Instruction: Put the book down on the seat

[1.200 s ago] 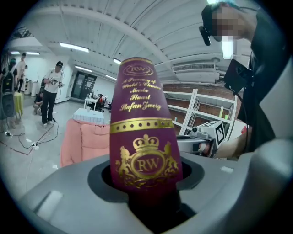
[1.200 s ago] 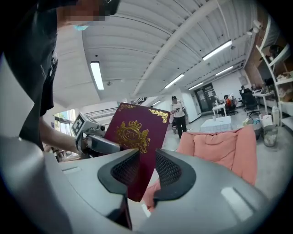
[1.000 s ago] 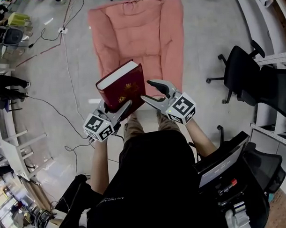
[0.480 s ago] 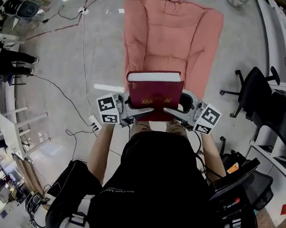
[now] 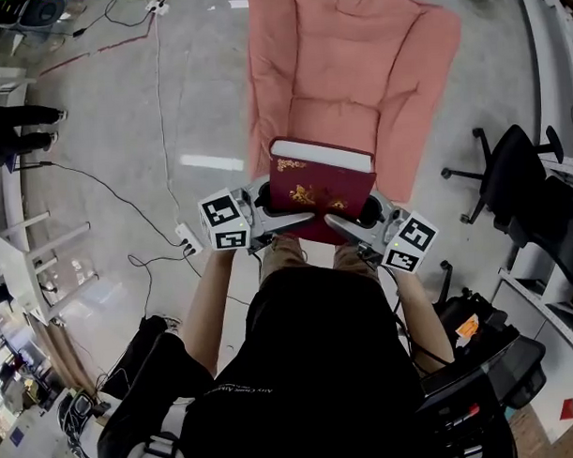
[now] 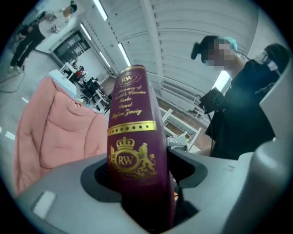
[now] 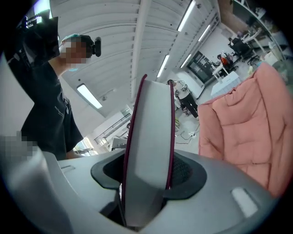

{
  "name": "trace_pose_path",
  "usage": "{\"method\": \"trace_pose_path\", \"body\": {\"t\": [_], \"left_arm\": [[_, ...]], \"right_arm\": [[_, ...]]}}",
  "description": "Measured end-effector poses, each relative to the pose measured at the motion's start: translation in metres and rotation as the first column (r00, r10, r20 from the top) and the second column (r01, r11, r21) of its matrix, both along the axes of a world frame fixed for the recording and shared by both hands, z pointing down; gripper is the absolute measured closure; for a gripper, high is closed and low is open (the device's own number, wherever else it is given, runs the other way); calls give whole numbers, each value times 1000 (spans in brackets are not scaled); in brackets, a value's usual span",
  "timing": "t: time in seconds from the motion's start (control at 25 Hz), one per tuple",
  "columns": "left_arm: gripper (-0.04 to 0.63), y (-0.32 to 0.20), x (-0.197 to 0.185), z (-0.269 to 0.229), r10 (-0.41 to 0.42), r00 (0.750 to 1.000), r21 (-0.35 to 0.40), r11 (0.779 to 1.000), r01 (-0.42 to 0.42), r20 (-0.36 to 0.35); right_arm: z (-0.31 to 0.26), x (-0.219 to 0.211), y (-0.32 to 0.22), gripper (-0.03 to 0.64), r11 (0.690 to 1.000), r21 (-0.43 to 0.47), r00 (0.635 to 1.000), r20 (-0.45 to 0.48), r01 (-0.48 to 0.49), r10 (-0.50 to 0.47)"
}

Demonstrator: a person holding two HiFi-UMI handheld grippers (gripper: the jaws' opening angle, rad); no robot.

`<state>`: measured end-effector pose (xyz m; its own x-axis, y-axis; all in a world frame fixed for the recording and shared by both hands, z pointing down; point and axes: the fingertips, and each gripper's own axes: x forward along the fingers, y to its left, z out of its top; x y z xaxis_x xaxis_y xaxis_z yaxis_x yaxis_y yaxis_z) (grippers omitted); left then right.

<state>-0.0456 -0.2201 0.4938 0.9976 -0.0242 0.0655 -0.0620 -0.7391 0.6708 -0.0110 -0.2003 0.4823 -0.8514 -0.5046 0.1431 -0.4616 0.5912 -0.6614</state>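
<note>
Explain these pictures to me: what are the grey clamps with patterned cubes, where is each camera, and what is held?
No robot: a person holds a two-jaw gripper in each hand; the cubes belong to them. The head view looks steeply down from the person's head. The other two cameras ride on the grippers, looking along their jaws. The left gripper and right gripper clamp a dark red hardcover book from opposite sides, in the air near a pink padded seat on the floor. The left gripper view shows its gilt spine between jaws that have just been opening; the right gripper view shows its page edge between jaws that have just been closing. The book is not set down yet.
</note>
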Motion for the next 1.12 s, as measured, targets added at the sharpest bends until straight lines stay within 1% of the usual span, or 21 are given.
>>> {"method": "trace_pose_path", "body": {"t": [0.08,0.12,0.24,0.32,0.4,0.48,0.52,0.56,0.64,0.72,0.8,0.92,1.0,1.12], "left_arm": [[280,-4,8,22,-17,998,25,1000,16,54],[279,-5,14,32,-18,997,24,1000,16,72],[264,-8,28,58,-27,994,-19,999,29,106],[248,-8,29,78,-47,989,-49,997,54,144],[232,-12,29,104,-80,981,-64,994,92,179],[220,-17,31,134,-121,968,-68,988,139,221],[211,-20,31,150,-144,957,-64,984,165,251],[203,-25,30,165,-168,946,-54,980,190,279],[199,-35,28,189,-204,929,-30,974,224,308],[199,-45,26,210,-223,918,-14,971,240,329],[199,-52,22,230,-251,903,-17,962,274,349],[199,-62,20,261,-311,875,-53,934,354,371],[198,-65,23,278,-348,856,-56,916,397,383],[198,-66,27,295,-392,834,-19,901,433,387]], "right_arm": [[21,10,-1,365,999,-35,999,-35,-11,10],[31,16,-2,367,998,-57,999,-46,-18,15],[56,31,-4,367,990,-132,997,-68,-40,31],[74,34,-4,365,984,-171,995,-88,-55,40],[99,38,-6,364,975,-209,993,-101,-74,54],[130,43,-9,360,961,-257,991,-106,-103,78],[146,45,-12,358,952,-282,990,-105,-123,96],[162,47,-16,356,942,-305,988,-99,-143,118],[190,48,-25,349,927,-335,985,-70,-170,156],[215,48,-34,341,917,-348,981,-51,-193,187],[237,47,-44,327,906,-362,975,-43,-219,219],[267,49,-56,315,887,-374,960,-31,-269,278],[285,54,-62,304,879,-354,945,-41,-319,326],[303,61,-65,289,885,-304,932,-39,-354,360]]}}
